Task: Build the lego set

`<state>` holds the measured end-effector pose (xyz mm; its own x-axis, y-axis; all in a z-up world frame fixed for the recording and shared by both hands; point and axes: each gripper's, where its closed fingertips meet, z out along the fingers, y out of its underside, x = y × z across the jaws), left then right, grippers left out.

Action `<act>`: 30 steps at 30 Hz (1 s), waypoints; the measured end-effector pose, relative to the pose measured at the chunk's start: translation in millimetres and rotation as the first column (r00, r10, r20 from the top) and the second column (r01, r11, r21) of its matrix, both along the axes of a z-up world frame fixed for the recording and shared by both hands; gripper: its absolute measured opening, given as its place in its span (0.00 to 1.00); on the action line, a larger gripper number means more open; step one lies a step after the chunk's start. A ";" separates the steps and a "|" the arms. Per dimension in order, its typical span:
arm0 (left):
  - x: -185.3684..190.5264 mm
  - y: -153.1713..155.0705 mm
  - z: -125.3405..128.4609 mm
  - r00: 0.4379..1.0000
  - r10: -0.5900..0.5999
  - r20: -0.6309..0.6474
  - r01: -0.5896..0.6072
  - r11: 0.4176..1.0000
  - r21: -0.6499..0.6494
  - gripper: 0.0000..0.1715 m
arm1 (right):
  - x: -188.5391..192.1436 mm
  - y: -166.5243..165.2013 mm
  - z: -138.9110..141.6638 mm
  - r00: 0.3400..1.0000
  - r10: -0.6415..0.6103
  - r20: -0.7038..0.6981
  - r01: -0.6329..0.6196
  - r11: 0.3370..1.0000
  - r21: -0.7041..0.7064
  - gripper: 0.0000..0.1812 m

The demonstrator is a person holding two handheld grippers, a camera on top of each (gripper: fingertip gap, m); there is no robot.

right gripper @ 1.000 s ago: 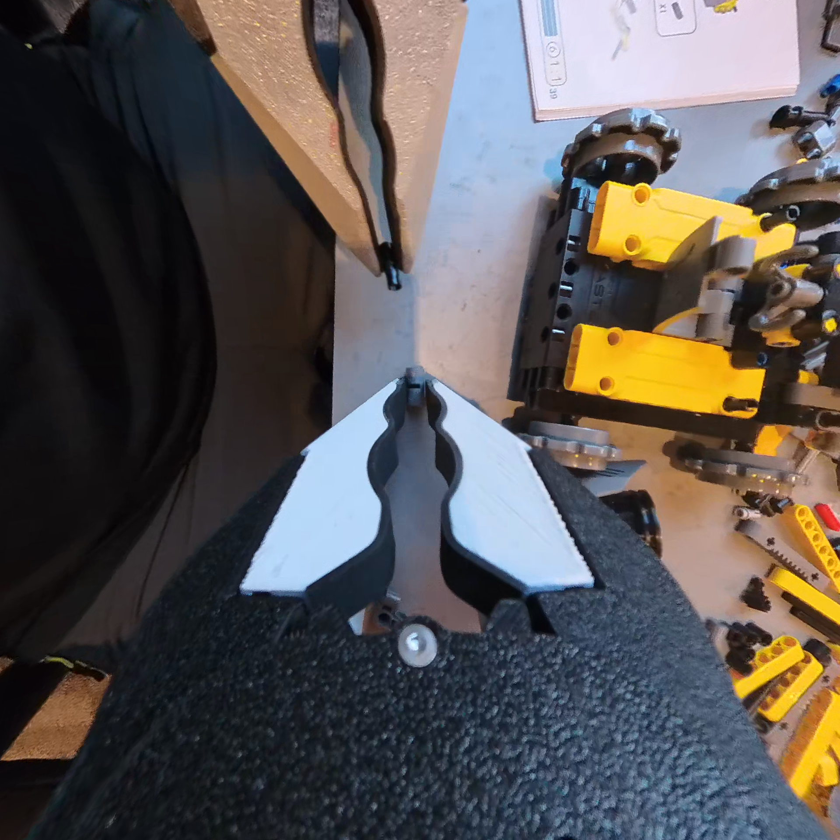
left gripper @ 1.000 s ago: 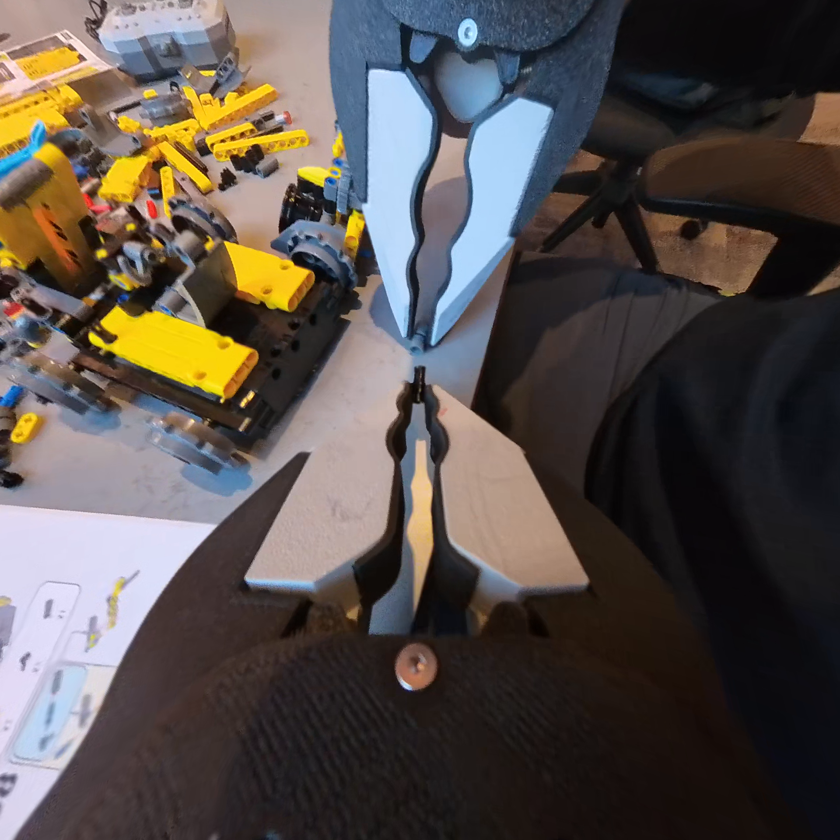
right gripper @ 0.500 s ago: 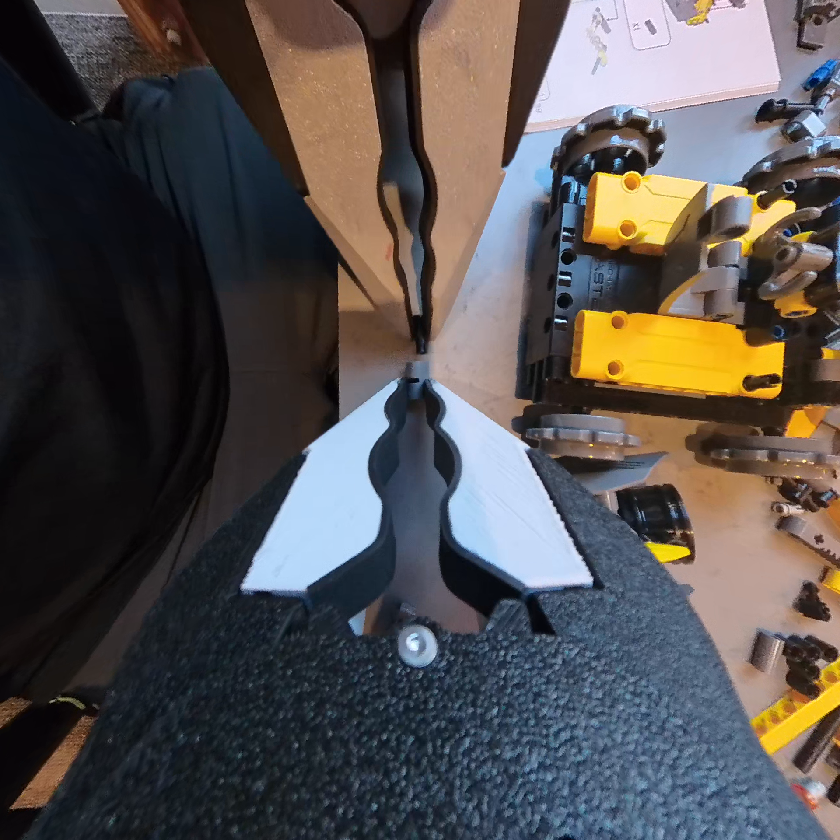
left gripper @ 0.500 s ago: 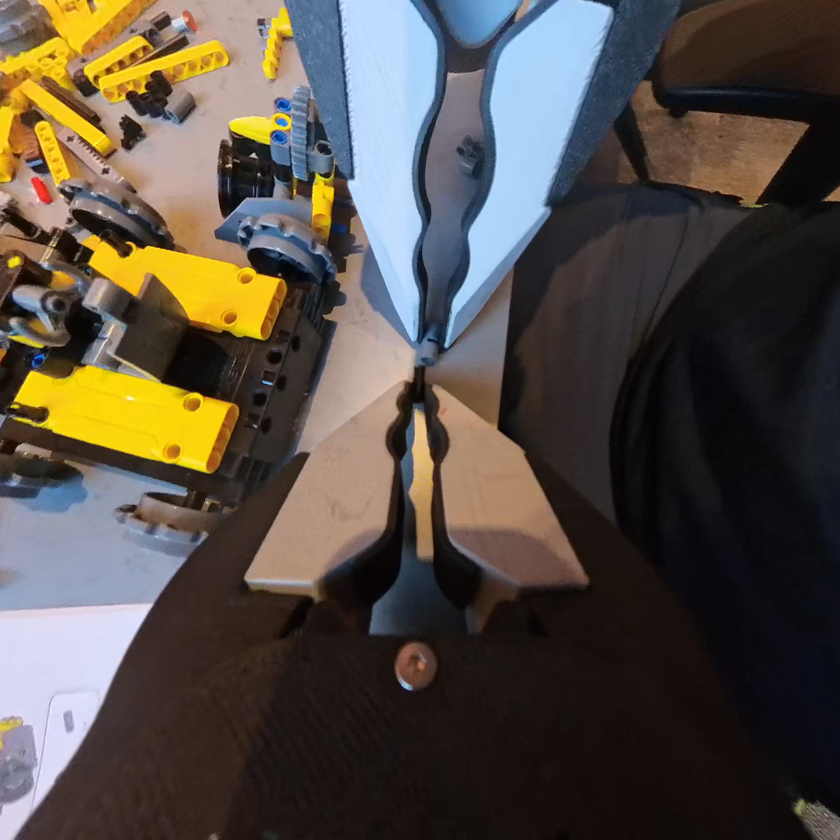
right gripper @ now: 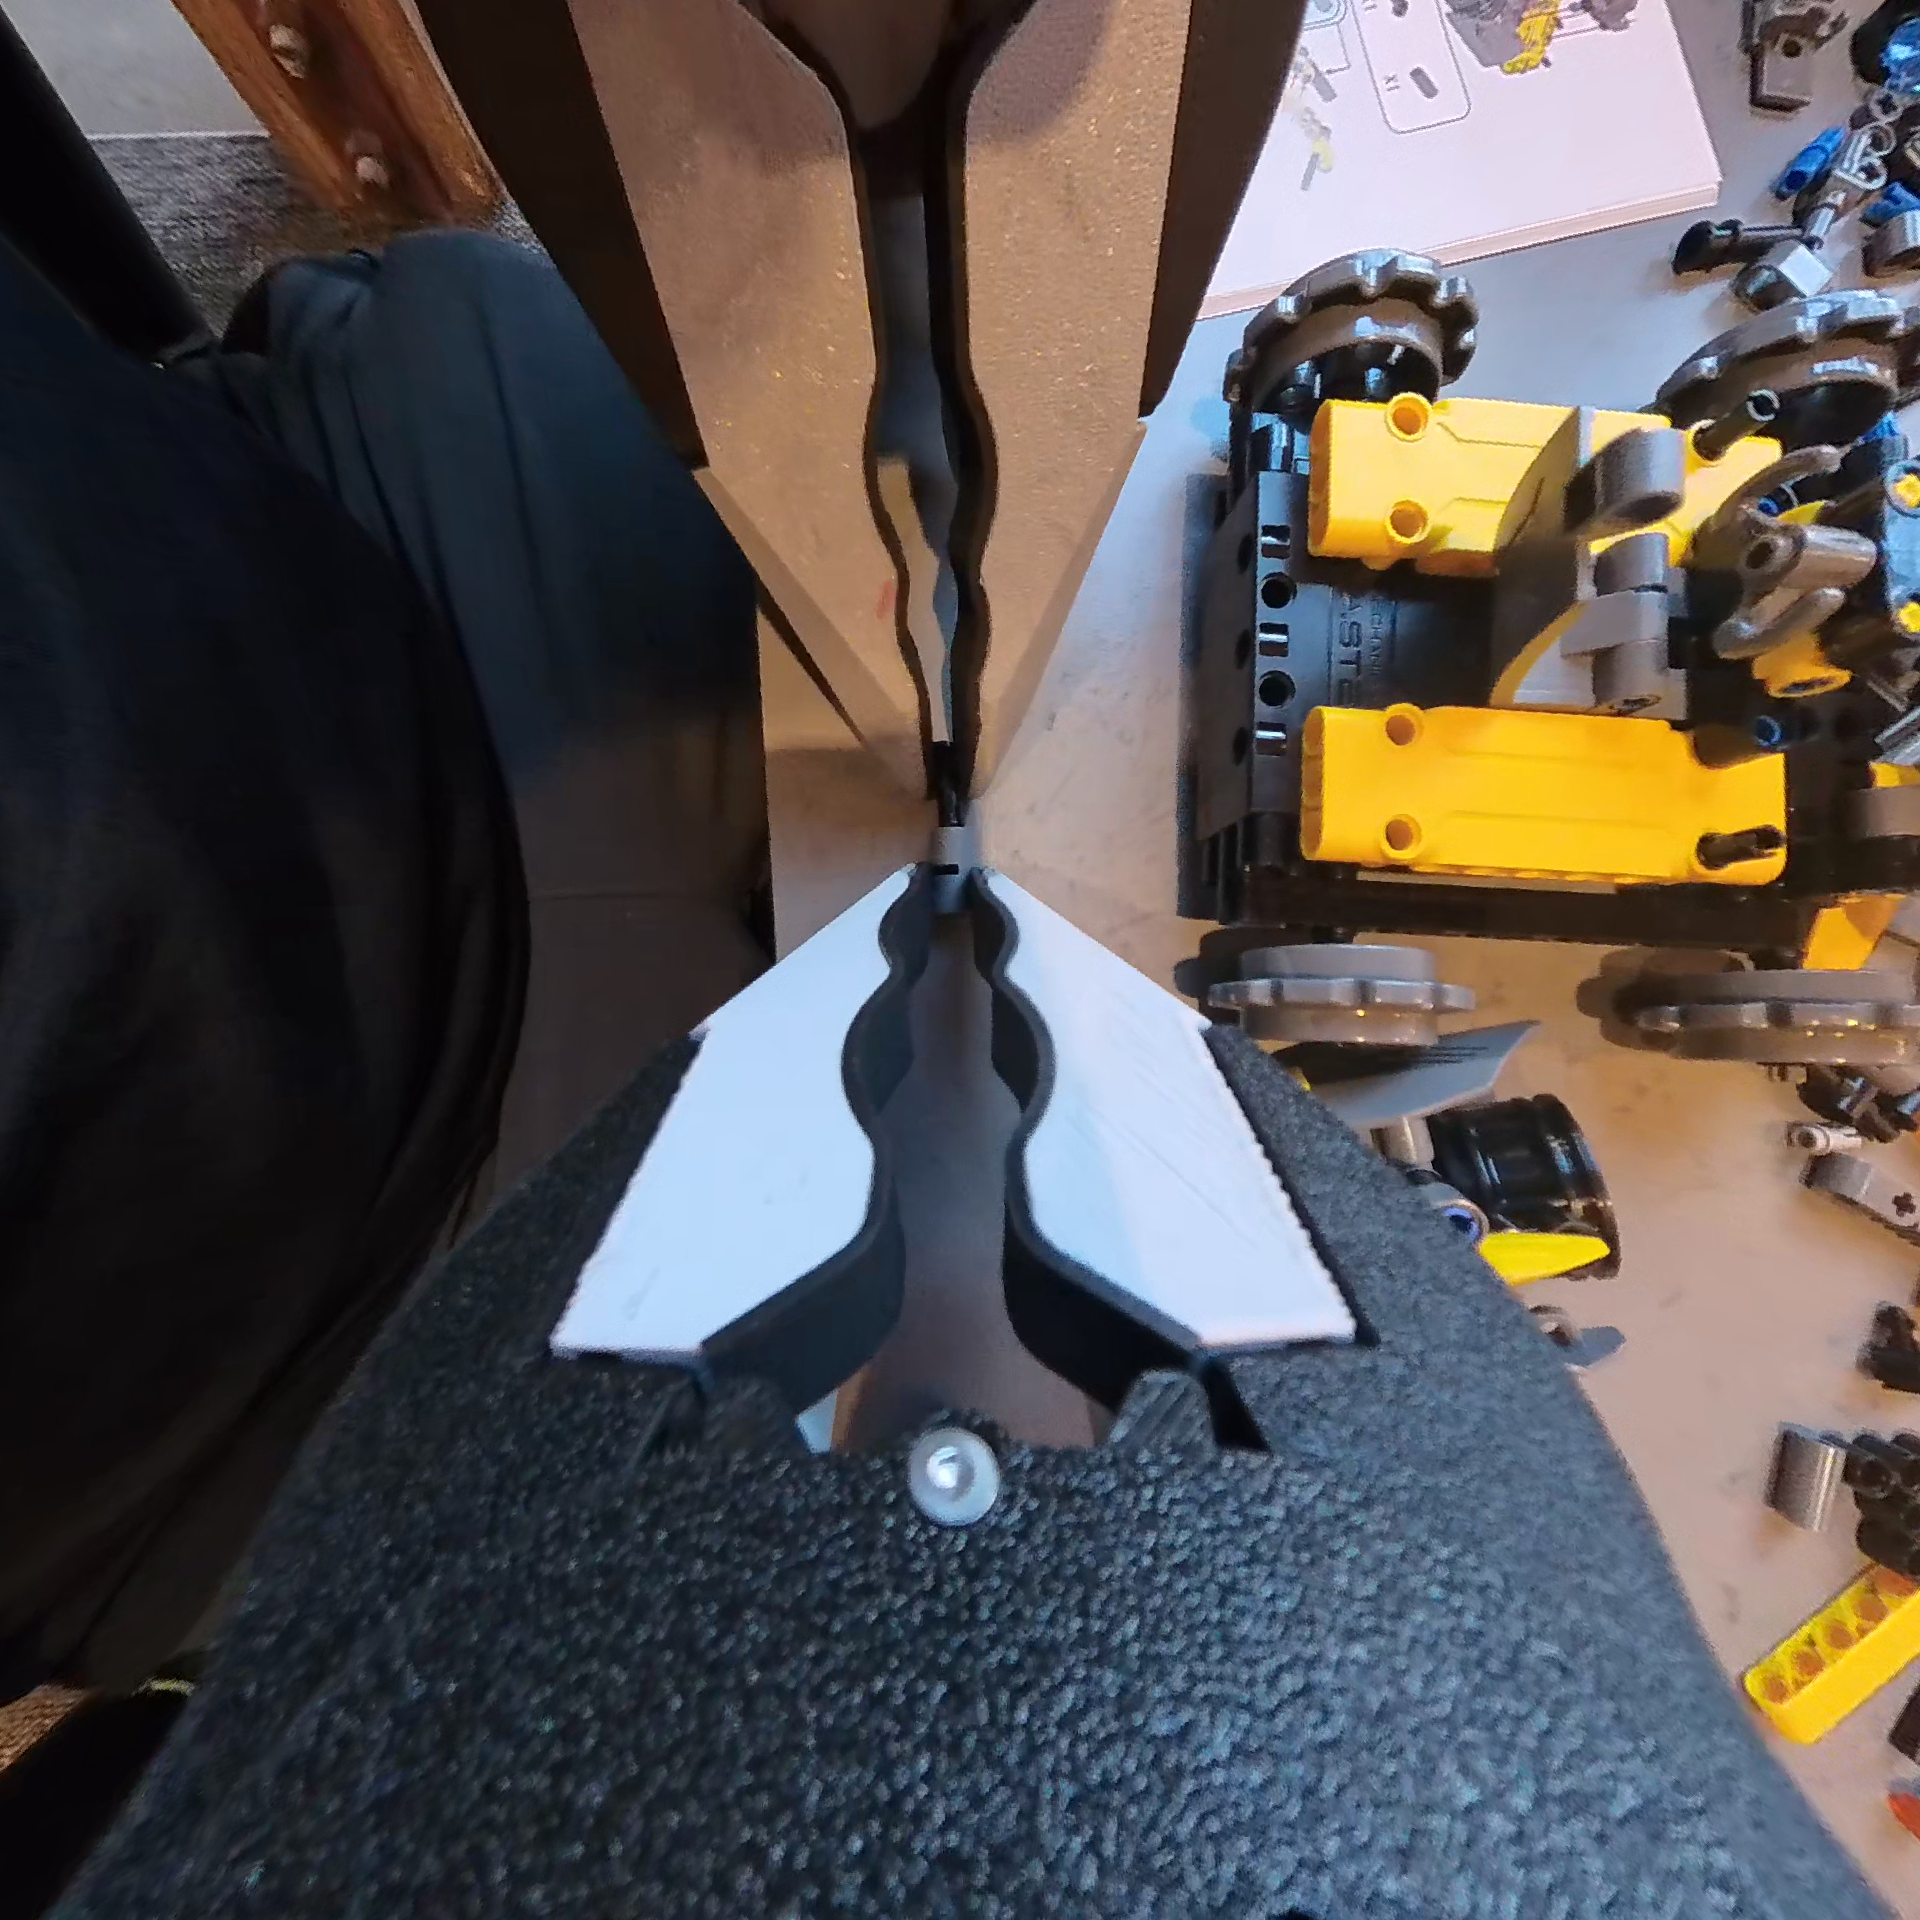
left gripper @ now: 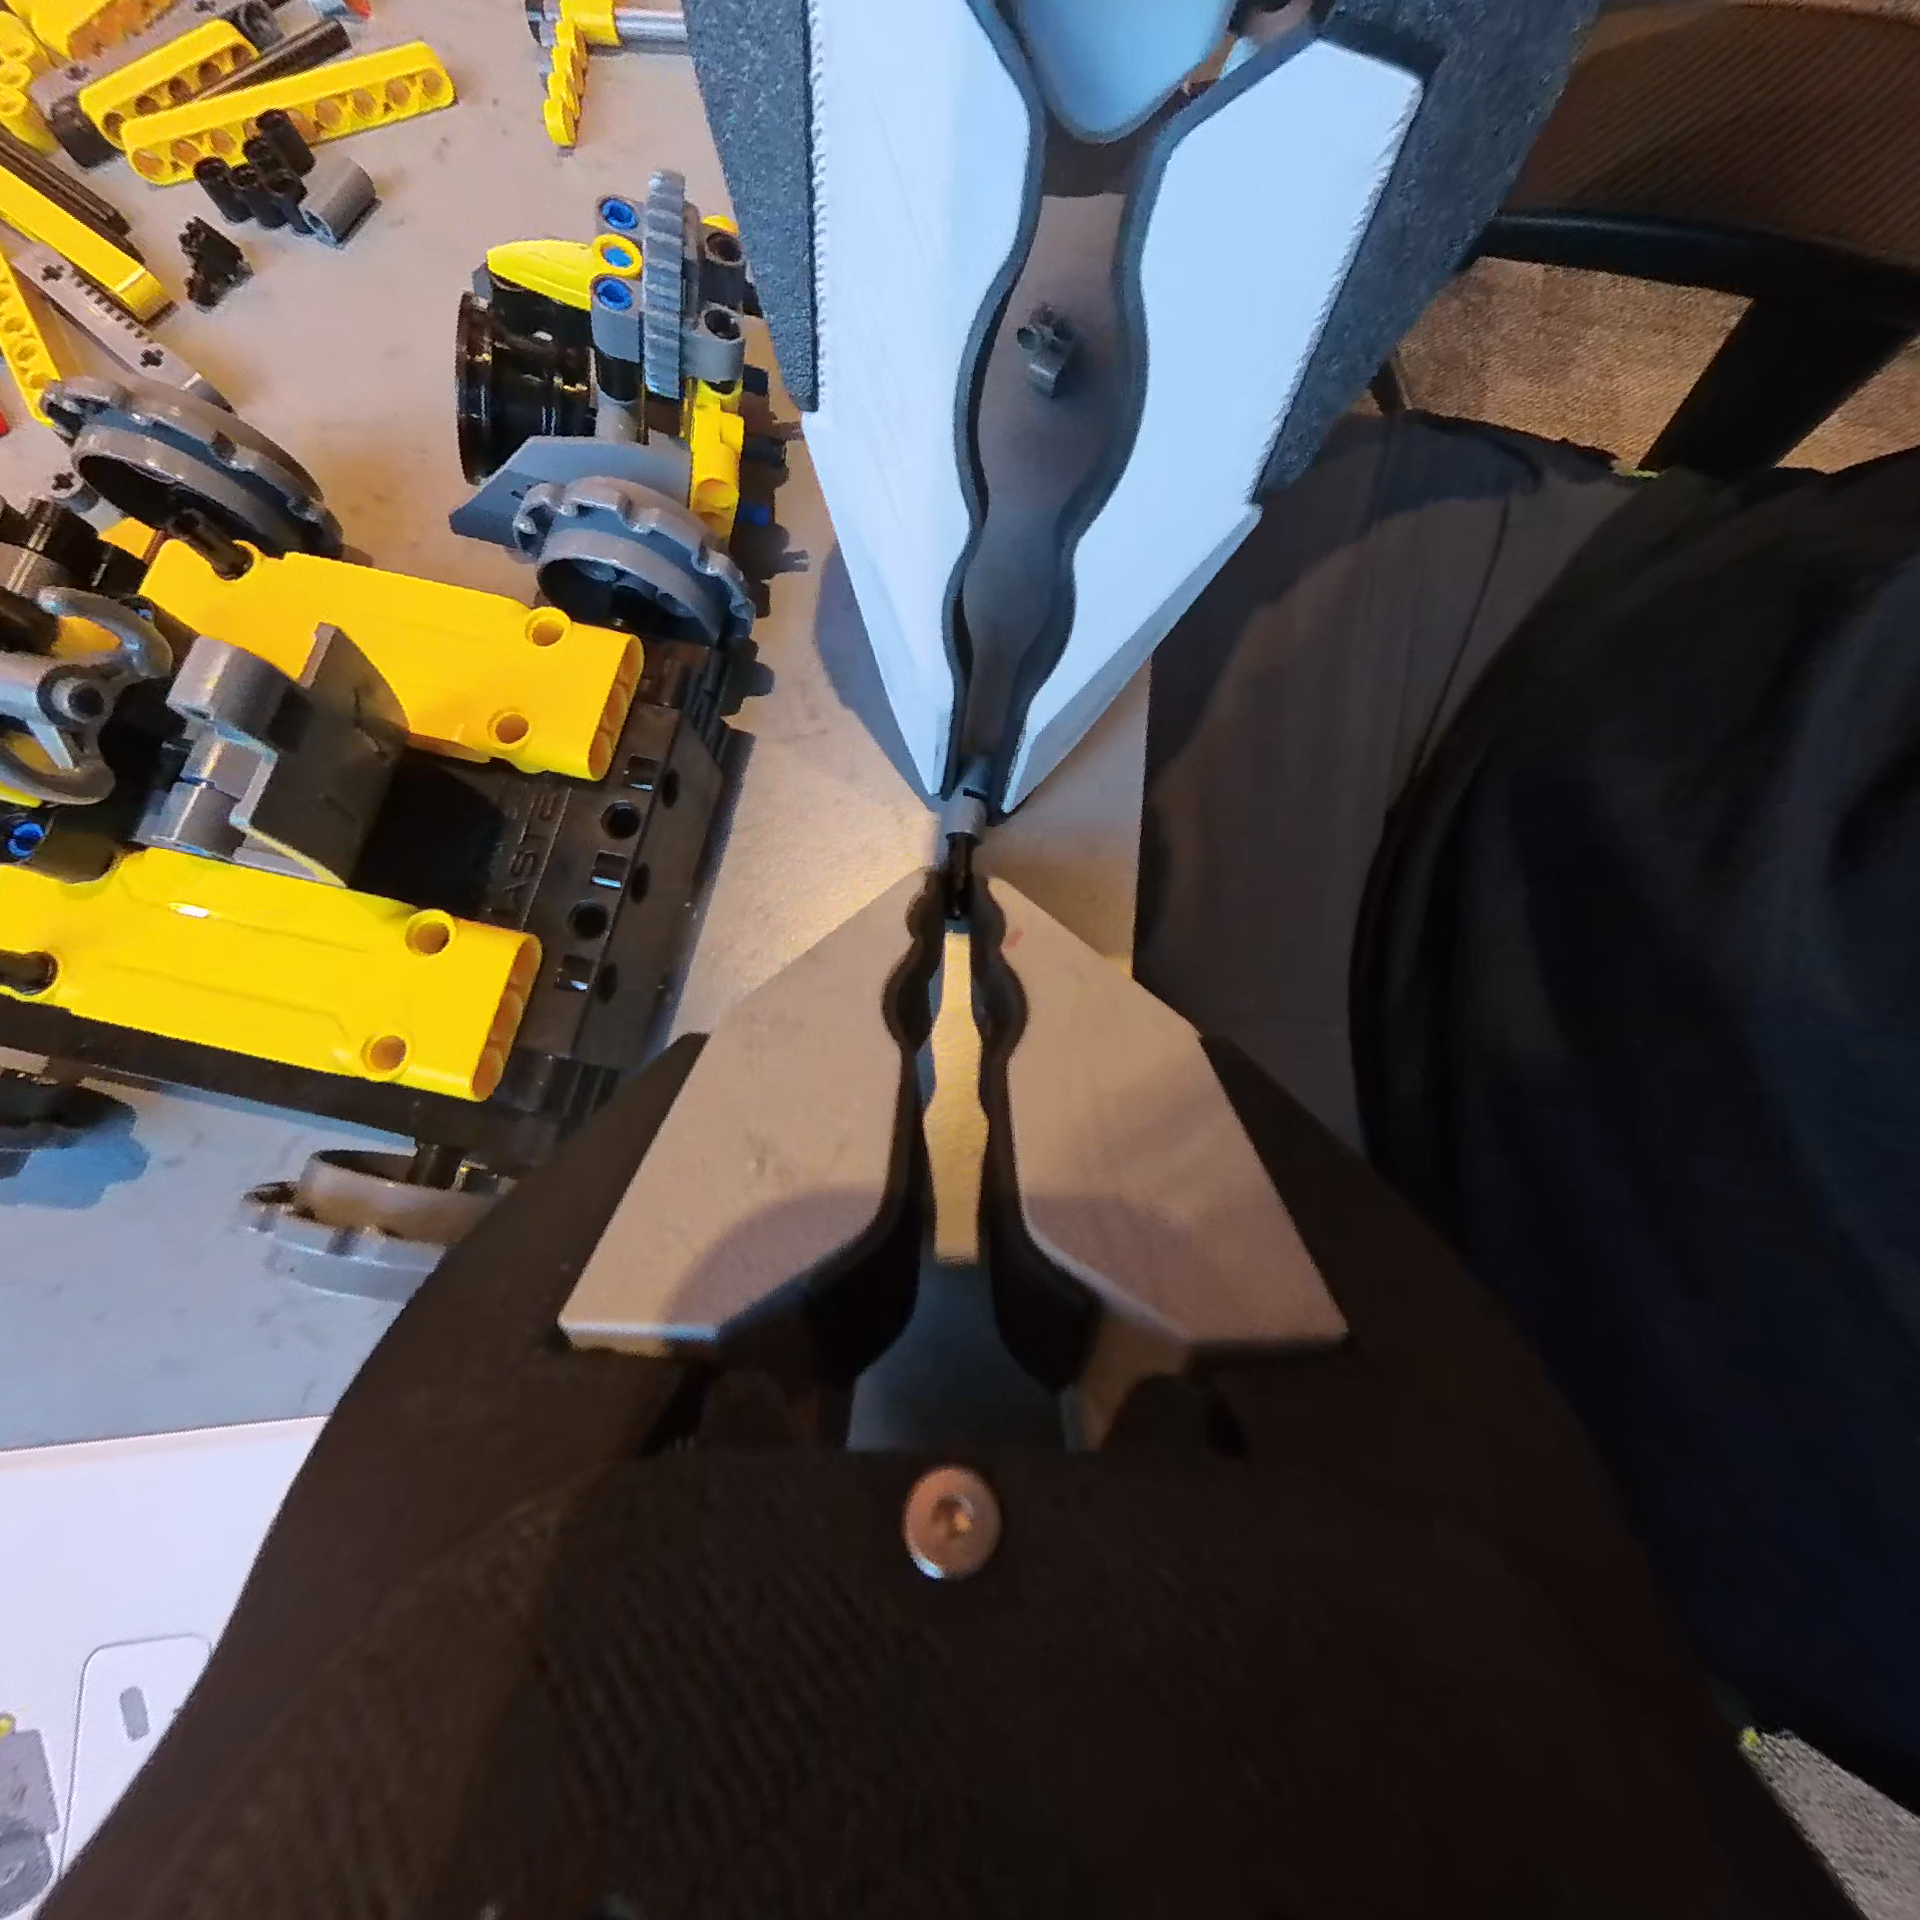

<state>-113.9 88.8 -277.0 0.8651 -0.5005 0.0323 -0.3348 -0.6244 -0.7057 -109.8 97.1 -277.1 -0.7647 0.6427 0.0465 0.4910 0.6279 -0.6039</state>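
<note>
Hand-held grippers (left gripper: pixel 954 902) (right gripper: pixel 943 883) tip-to-tip over table edge (left gripper: pixel 1081 831)

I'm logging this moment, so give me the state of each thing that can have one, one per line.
left gripper: shut on black pin
right gripper: shut on grey connector
black pin: tip meets grey connector
yellow and black model: partly built, on the table
instruction booklet: open

My left gripper (left gripper: pixel 954 902) is pinched tight on a small black pin (left gripper: pixel 953 878), tip to tip with the right gripper (left gripper: pixel 977 795) coming from the far side, which clamps a small grey connector (left gripper: pixel 966 821). Pin and connector touch end to end. Left of them sits a yellow and black brick vehicle (left gripper: pixel 343 852) on the grey table (left gripper: pixel 810 914), an instruction booklet (left gripper: pixel 125 1621) nearer me.
</note>
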 end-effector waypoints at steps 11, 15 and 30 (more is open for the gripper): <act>2.0 2.0 0.1 1.000 0.006 -0.008 -0.006 1.000 0.003 0.02 | 0.8 0.7 0.5 1.000 -0.008 -0.015 0.008 1.000 -0.003 0.04; 2.8 2.5 0.1 1.000 0.002 -0.017 -0.002 1.000 0.006 0.02 | 1.2 1.4 1.5 1.000 -0.014 -0.014 0.014 1.000 -0.003 0.04; 1.1 0.5 0.3 1.000 0.006 -0.002 -0.006 1.000 0.018 0.02 | -0.1 -1.7 0.7 1.000 -0.025 -0.010 0.025 0.999 -0.034 0.04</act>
<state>-112.8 89.3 -276.7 0.8680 -0.4962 0.0209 -0.3332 -0.6131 -0.7163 -109.9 95.4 -276.3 -0.7479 0.6630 0.0324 0.4997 0.5945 -0.6300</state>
